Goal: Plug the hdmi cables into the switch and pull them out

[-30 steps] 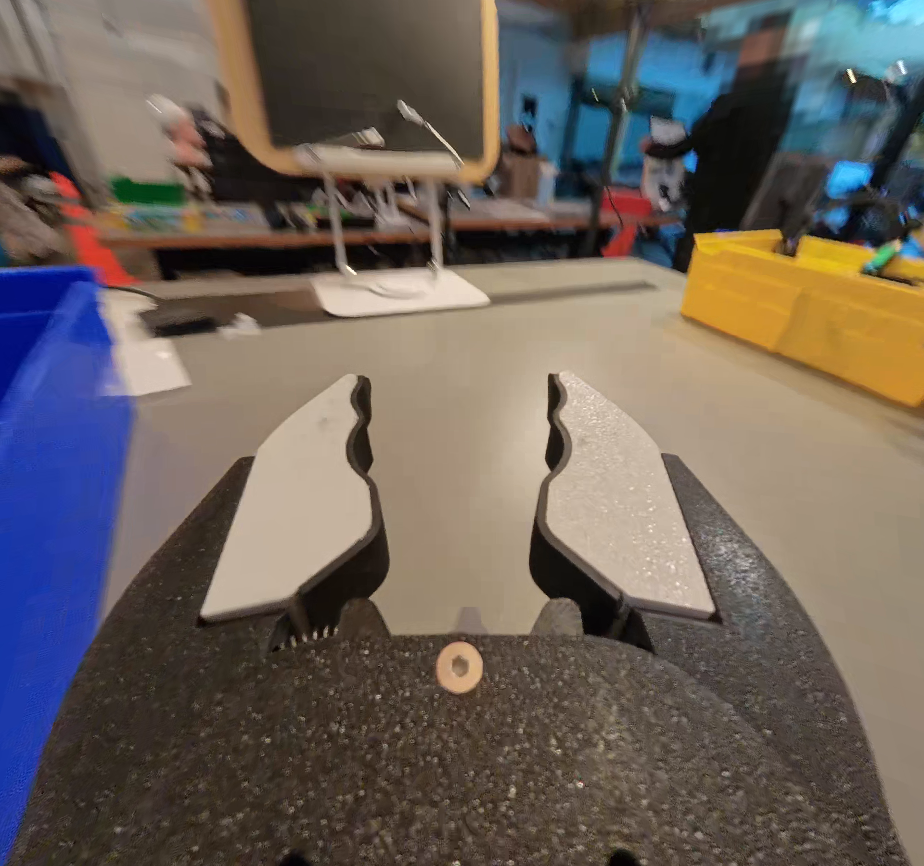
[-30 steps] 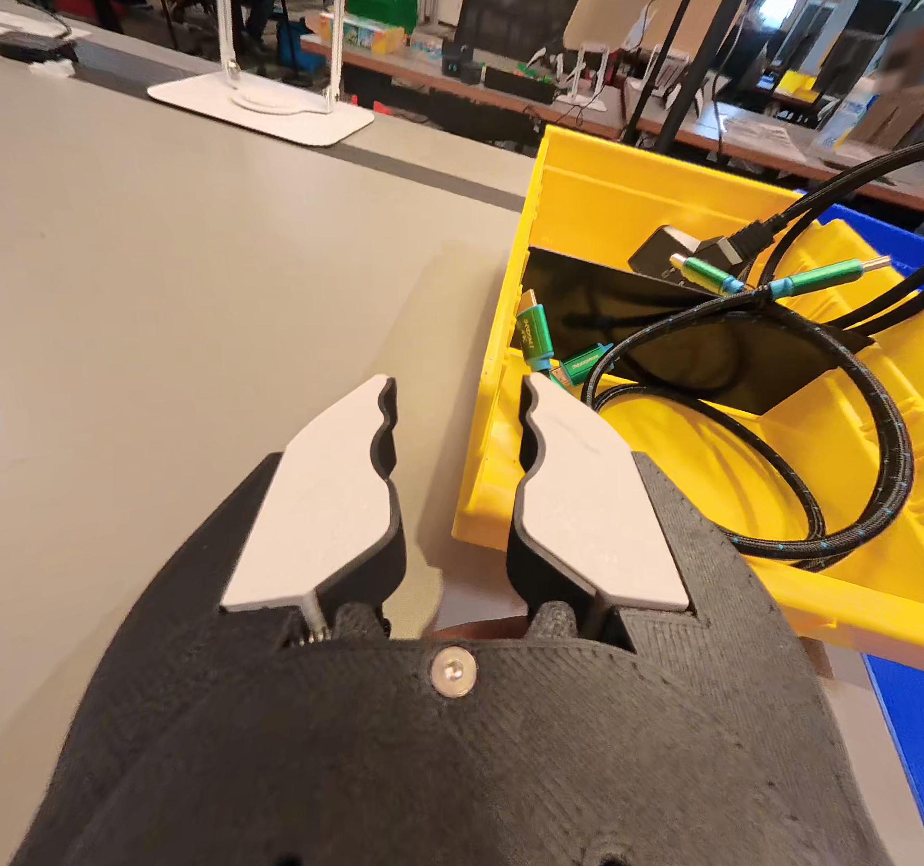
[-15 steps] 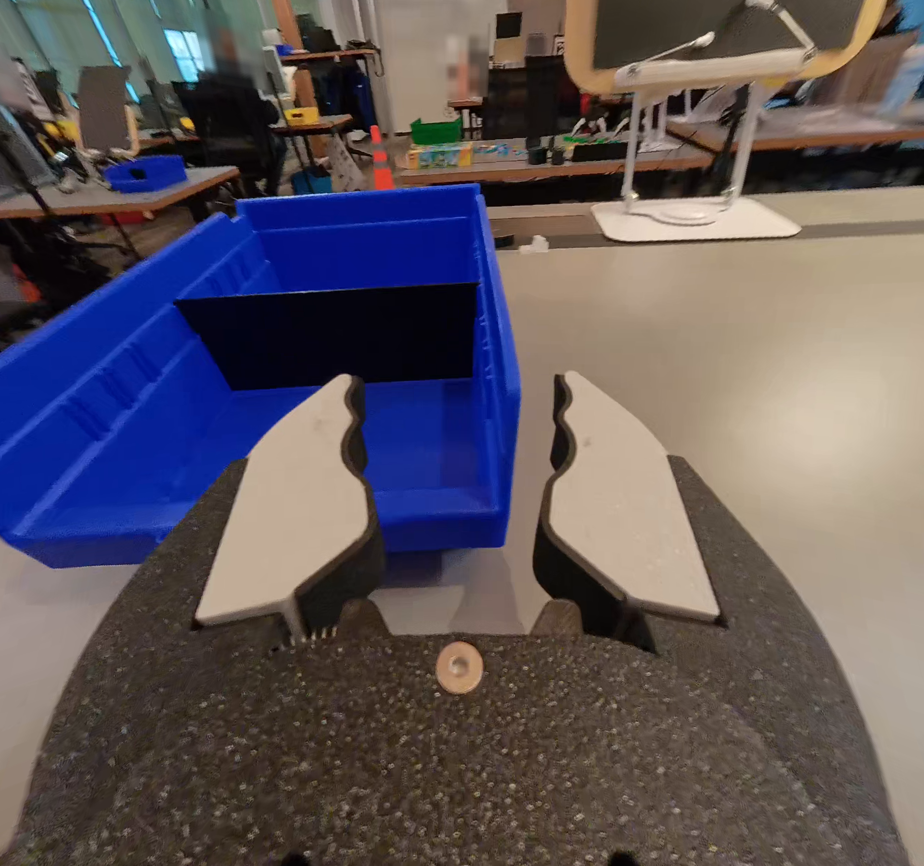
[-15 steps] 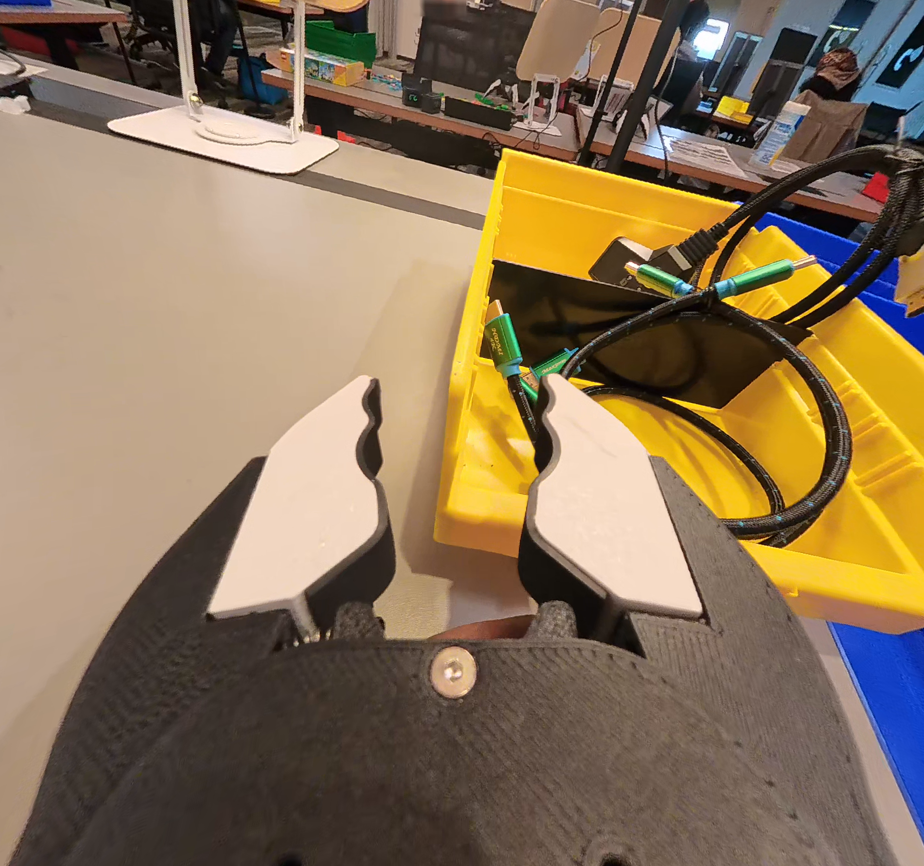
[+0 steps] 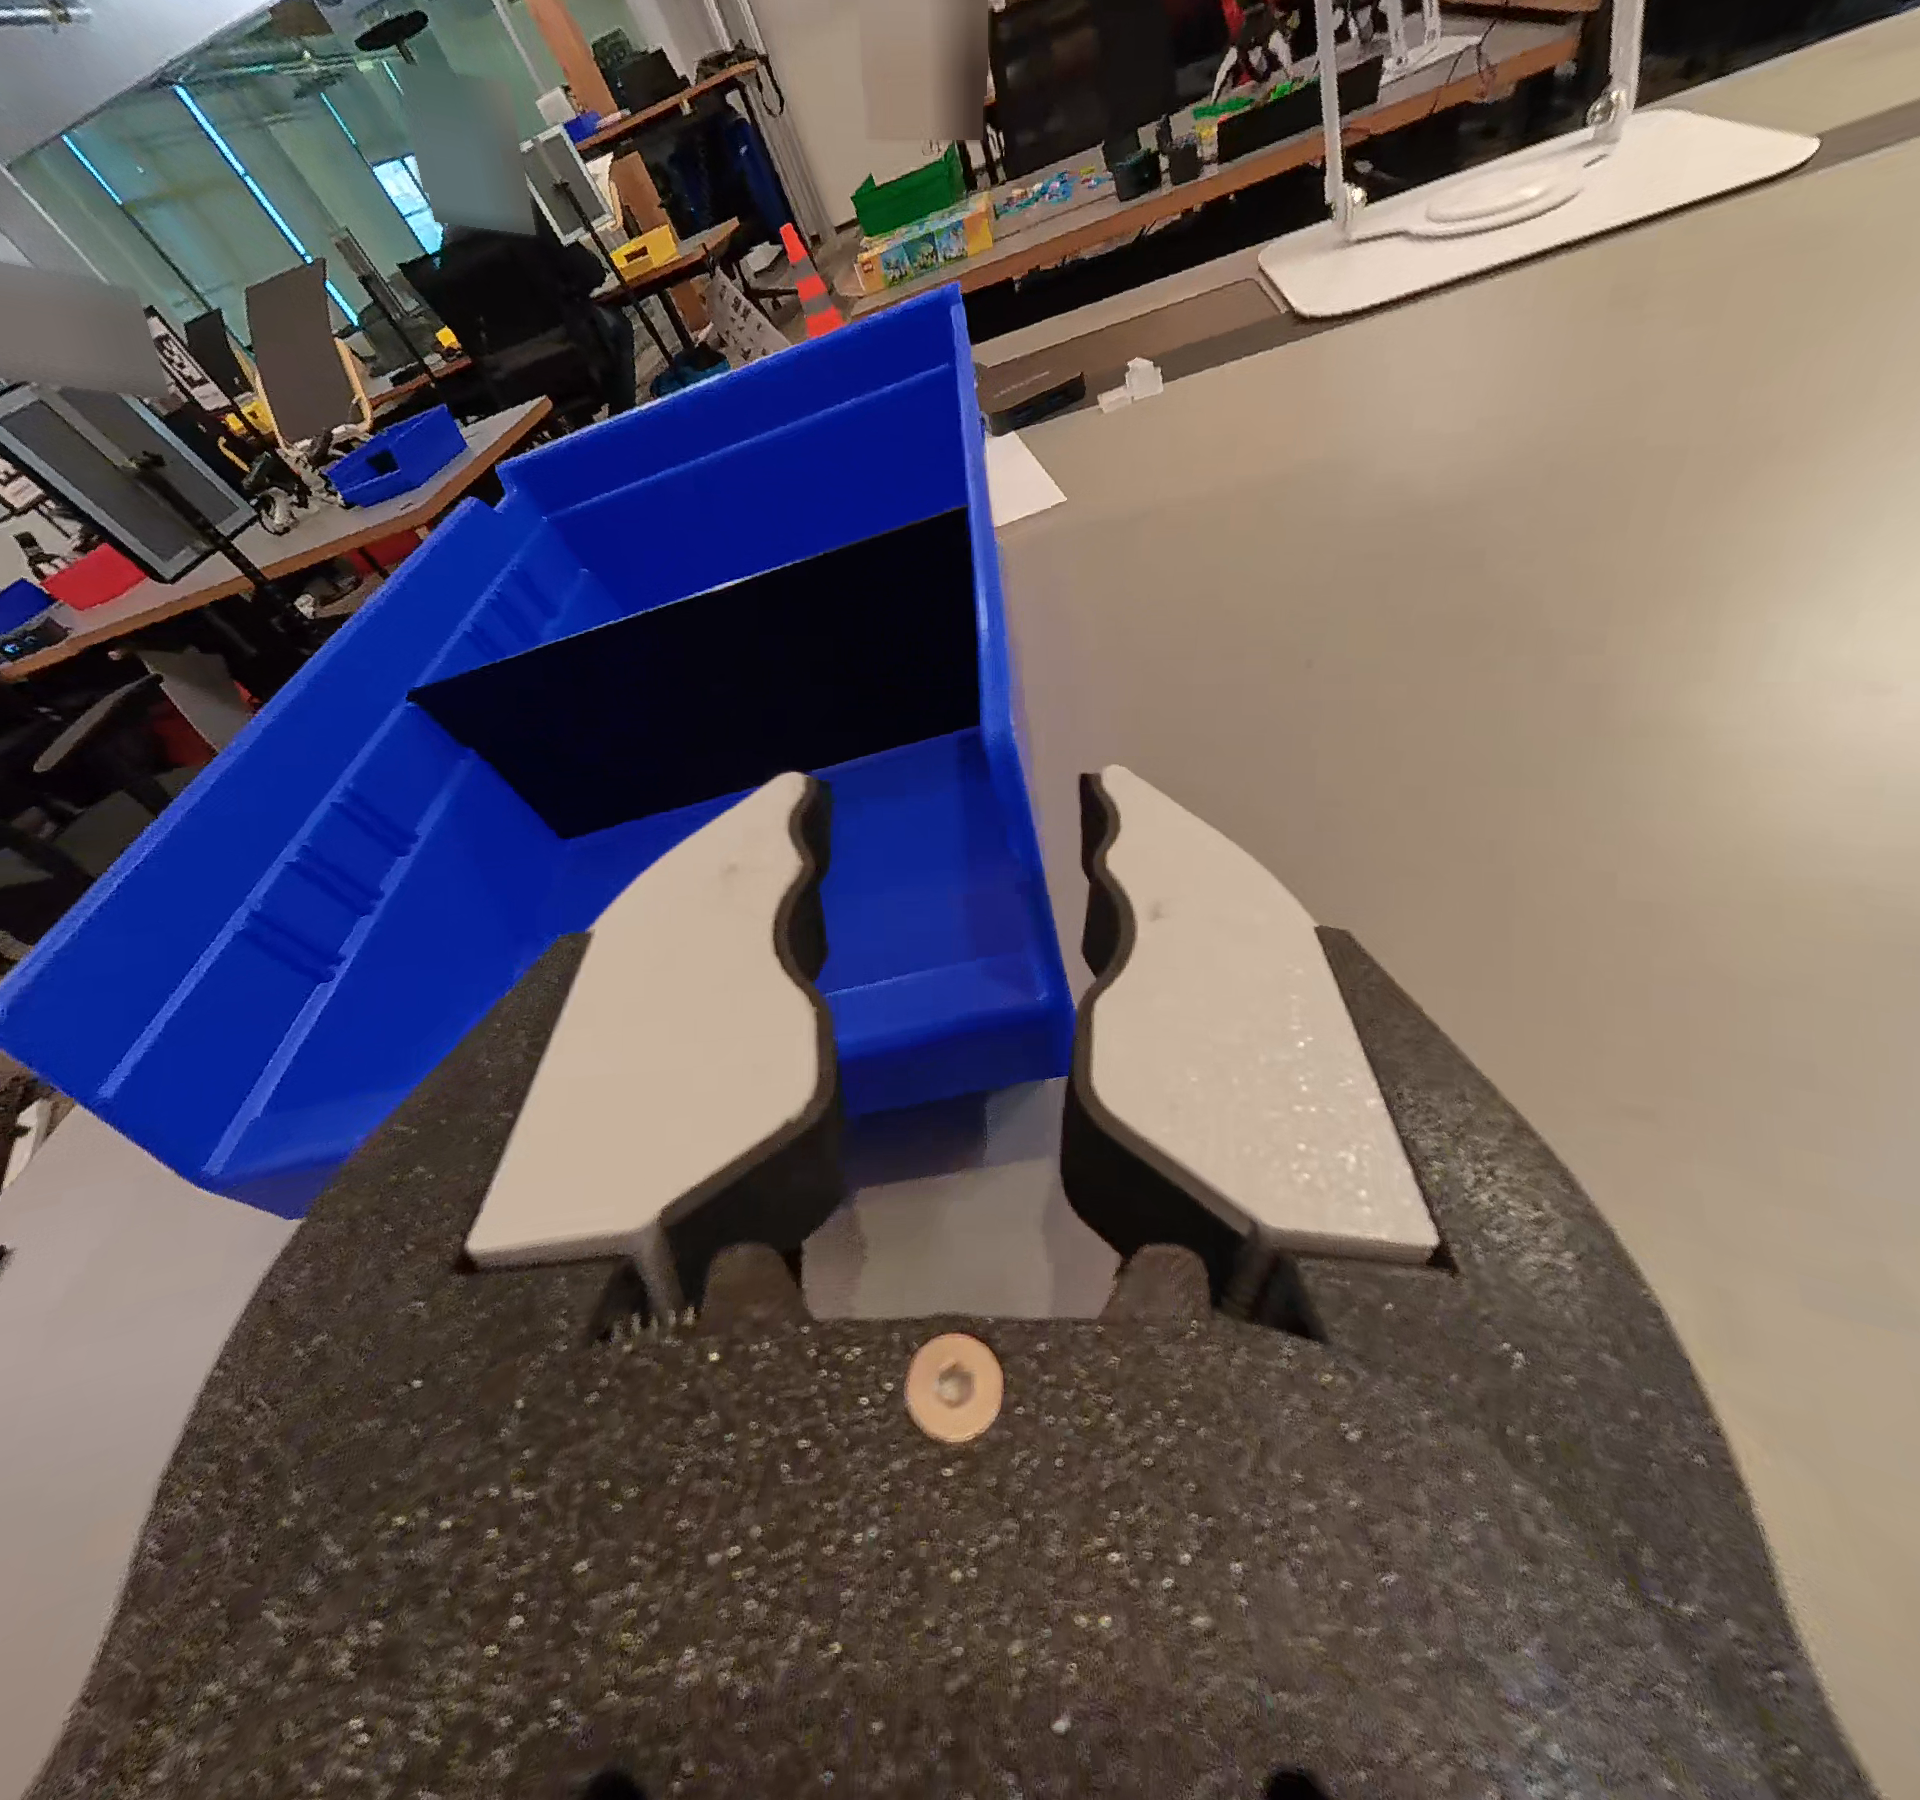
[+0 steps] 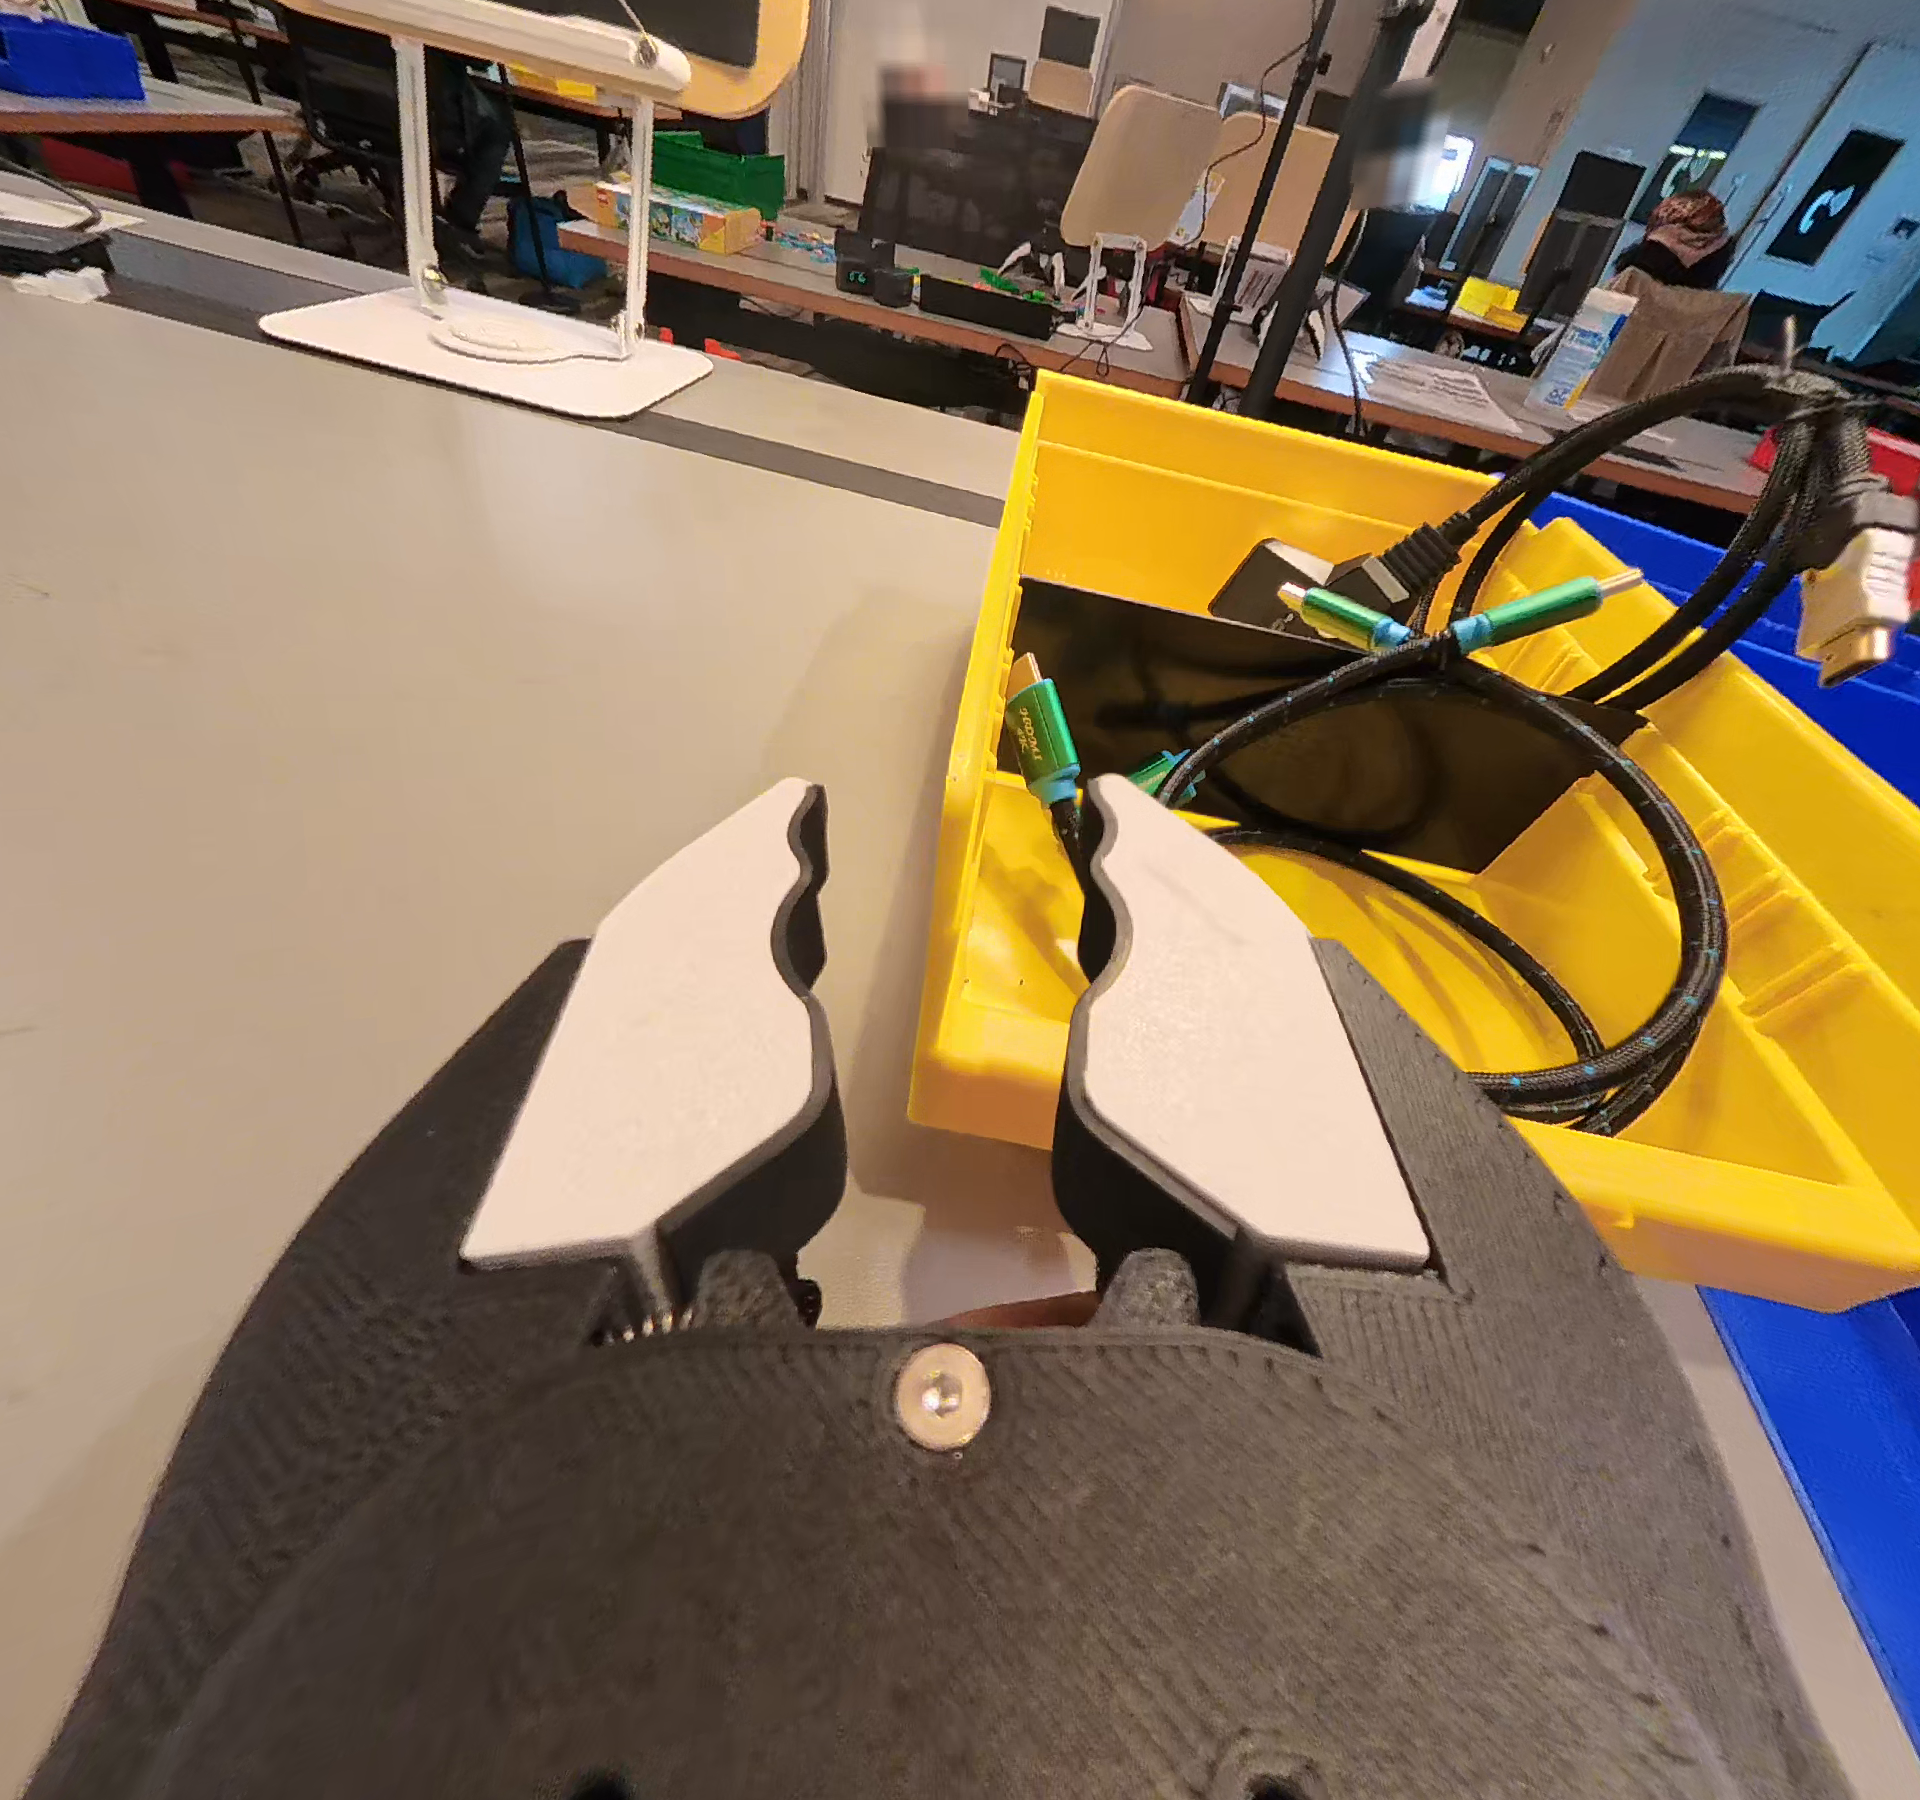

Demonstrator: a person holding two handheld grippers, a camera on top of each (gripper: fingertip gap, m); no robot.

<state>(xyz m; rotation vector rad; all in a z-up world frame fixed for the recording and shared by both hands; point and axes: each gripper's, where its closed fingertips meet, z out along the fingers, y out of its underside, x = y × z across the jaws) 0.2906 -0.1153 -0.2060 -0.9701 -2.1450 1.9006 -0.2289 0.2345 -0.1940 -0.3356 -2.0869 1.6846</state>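
In the right wrist view a yellow bin (image 6: 997,1075) holds black braided HDMI cables (image 6: 1662,919) with green plugs (image 6: 1042,737) and a small black box, likely the switch (image 6: 1262,578), at its far end. A beige-and-gold plug (image 6: 1860,612) hangs at the right edge. My right gripper (image 6: 951,815) hovers open and empty over the bin's near left corner. In the left wrist view my left gripper (image 5: 951,805) is open and empty above the near right corner of a blue bin (image 5: 312,919) with a black divider (image 5: 707,670).
The grey table (image 6: 364,659) stretches between the bins. A white stand base (image 6: 488,348) with a framed panel sits at the table's far edge; it also shows in the left wrist view (image 5: 1538,202). Another blue bin (image 6: 1849,1418) lies under the yellow one. Other desks stand behind. The gap from one gripper's tips to the other's is roughly 65 cm.
My left gripper swung left from the yellow bin side to the blue bin and its jaws narrowed. My right gripper stayed by the yellow bin, widening briefly, then narrowing again on nothing.
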